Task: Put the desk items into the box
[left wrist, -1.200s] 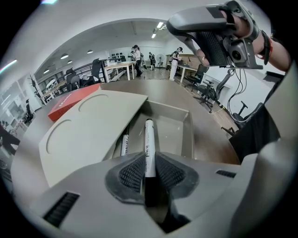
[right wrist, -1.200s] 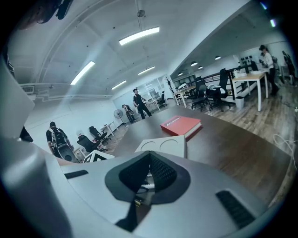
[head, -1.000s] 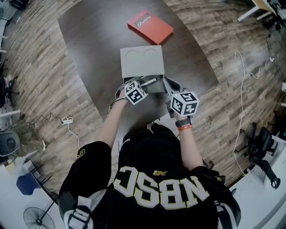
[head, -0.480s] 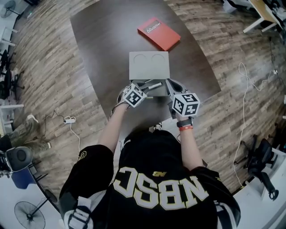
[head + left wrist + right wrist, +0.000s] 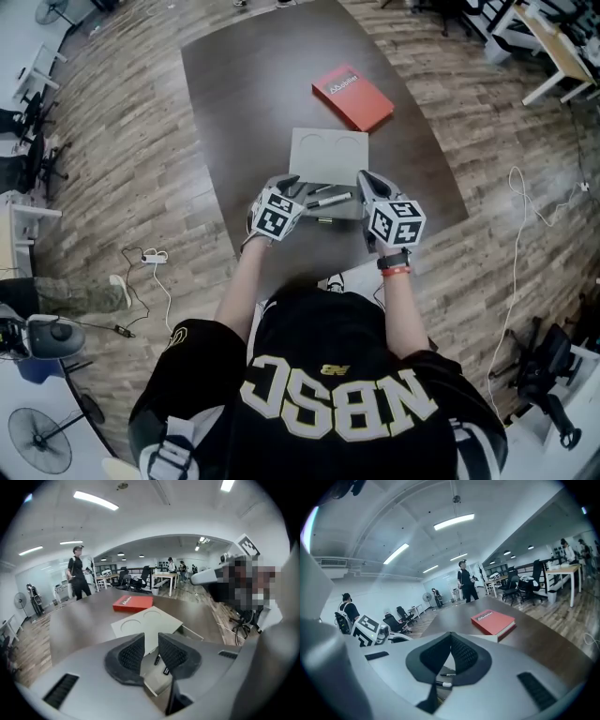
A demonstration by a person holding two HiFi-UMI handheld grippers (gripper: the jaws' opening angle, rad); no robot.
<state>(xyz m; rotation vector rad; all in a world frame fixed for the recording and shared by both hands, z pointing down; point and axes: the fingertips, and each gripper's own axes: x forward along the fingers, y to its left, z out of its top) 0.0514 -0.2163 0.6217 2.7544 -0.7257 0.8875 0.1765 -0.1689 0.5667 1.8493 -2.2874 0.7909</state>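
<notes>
The box (image 5: pixel 328 156) is set on the dark table (image 5: pixel 244 94), right in front of the person. It is grey. Its far part is covered by a flat lid with two round dents in it, and its near part is open. Two pens (image 5: pixel 328 198) can be seen lying in that open part. A red book (image 5: pixel 352 97) is laid flat on the table just behind the box.

The left claw (image 5: pixel 150 636) is held up by the near left corner of the box. Its jaws are parted by a small gap and have just been closing a bit. Nothing is held between them, and the pens are seen lower down past them. The right claw (image 5: pixel 451 634) is held by the near right corner of the box. Its jaws are pressed together at the tips, and nothing is gripped by them.
</notes>
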